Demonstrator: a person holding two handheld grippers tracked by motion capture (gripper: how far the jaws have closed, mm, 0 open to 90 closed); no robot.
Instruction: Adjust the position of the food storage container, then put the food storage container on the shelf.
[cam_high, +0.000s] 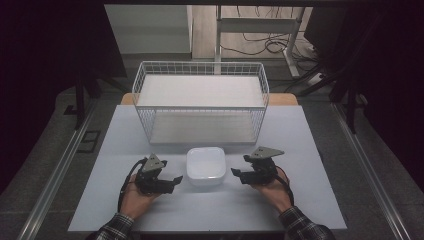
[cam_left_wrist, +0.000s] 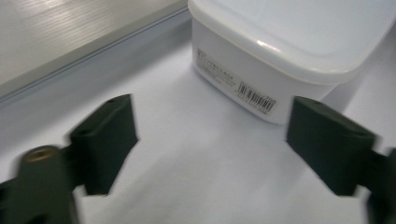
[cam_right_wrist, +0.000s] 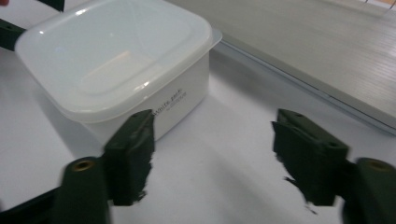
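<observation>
Box (cam_high: 205, 165), white and lidded, sat on the tabletop (cam_high: 300, 150) in front of a wire basket (cam_high: 200, 100). Left gripper (cam_high: 176, 179) and right gripper (cam_high: 234, 172) flanked it, apart from it, each with jaws released and nothing between them.

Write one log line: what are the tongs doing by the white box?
left tongs: open, beside box | right tongs: open, beside box | white lidded box: on table, not held
</observation>
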